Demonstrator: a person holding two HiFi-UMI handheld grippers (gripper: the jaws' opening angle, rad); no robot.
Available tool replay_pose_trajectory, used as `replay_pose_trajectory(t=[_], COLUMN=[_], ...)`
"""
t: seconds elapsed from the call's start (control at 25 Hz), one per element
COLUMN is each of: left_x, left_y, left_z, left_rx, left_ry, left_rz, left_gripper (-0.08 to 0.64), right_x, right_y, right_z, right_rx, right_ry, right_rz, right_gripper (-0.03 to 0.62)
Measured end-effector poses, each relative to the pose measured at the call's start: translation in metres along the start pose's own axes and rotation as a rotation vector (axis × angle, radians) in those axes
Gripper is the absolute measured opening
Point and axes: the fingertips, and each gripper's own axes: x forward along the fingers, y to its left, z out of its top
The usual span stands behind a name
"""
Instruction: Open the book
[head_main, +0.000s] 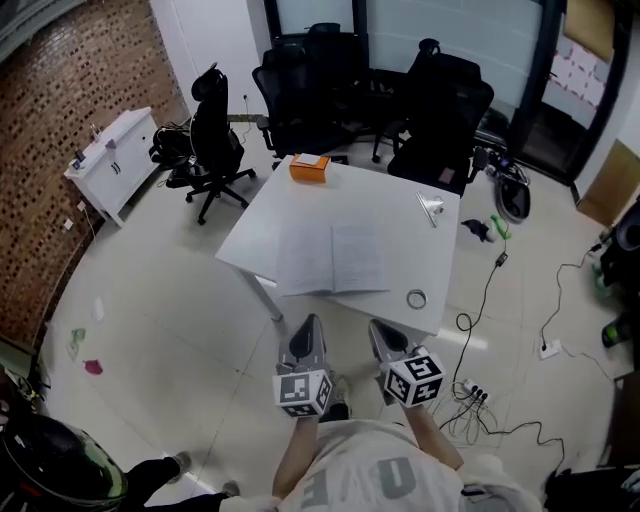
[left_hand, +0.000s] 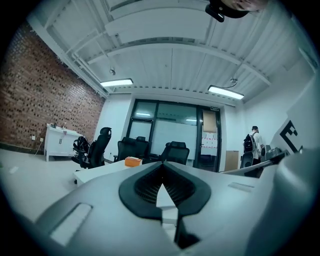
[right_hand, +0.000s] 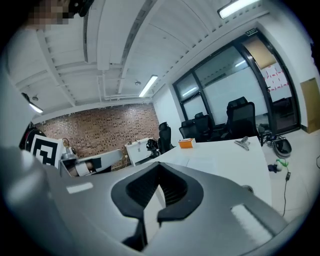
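Note:
The book (head_main: 331, 259) lies open and flat on the white table (head_main: 260, 225), its pale pages spread toward the near edge. Both grippers hang side by side in front of the table's near edge, over the floor, apart from the book. My left gripper (head_main: 306, 338) is shut with nothing in it, and in the left gripper view its jaws (left_hand: 161, 182) meet with only the table beyond them. My right gripper (head_main: 384, 341) is also shut and empty, its jaws (right_hand: 159, 184) pointing over the table top (right_hand: 220, 155) toward the book's pages (right_hand: 206, 151).
An orange box (head_main: 310, 167) sits at the table's far edge, a metal clip (head_main: 431, 207) at the far right, a tape roll (head_main: 417, 298) near the front right corner. Black office chairs (head_main: 216, 140) ring the far side. Cables and a power strip (head_main: 474, 390) lie on the floor at right.

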Motion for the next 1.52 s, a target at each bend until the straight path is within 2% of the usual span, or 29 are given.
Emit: replay_pose_trajectory(t=[0.28, 0.52, 0.72, 0.92, 1.08, 1.24, 1.4, 1.44, 1.48, 1.52], left_x=[0.071, 0.113, 0.136, 0.154, 0.166, 0.176, 0.186, 0.188, 0.190, 0.191], left_y=[0.050, 0.070, 0.066, 0.053, 0.036, 0.025, 0.024, 0.023, 0.021, 0.020], left_z=[-0.002, -0.004, -0.013, -0.028, -0.041, -0.055, -0.068, -0.073, -0.079, -0.085], left_rx=[-0.033, -0.029, -0.025, -0.026, 0.002, 0.049, 0.044, 0.042, 0.043, 0.045], left_ry=[0.019, 0.042, 0.055, 0.077, 0.099, 0.117, 0.135, 0.145, 0.159, 0.175], left_rz=[-0.046, -0.085, -0.130, -0.164, -0.190, -0.197, -0.190, -0.189, -0.188, -0.188], left_gripper=[0.018, 0.018, 0.018, 0.018, 0.018, 0.018, 0.017, 0.016, 0.017, 0.017], right_x=[0.082, 0.119, 0.121, 0.119, 0.119, 0.128, 0.135, 0.135, 0.135, 0.135], right_y=[-0.027, -0.043, -0.072, -0.092, -0.111, -0.132, -0.152, -0.156, -0.159, -0.161], right_z=[0.016, 0.027, 0.022, 0.012, 0.005, -0.004, -0.024, -0.031, -0.040, -0.049], right_rx=[0.023, 0.009, 0.029, 0.031, 0.050, 0.024, -0.006, -0.002, 0.010, 0.025], right_ry=[0.016, 0.018, 0.029, 0.062, 0.095, 0.148, 0.208, 0.229, 0.252, 0.275], right_rz=[-0.043, -0.092, -0.172, -0.226, -0.255, -0.272, -0.313, -0.314, -0.313, -0.314], right_gripper=[0.003, 0.003, 0.003, 0.005, 0.003, 0.003, 0.003, 0.012, 0.112, 0.148])
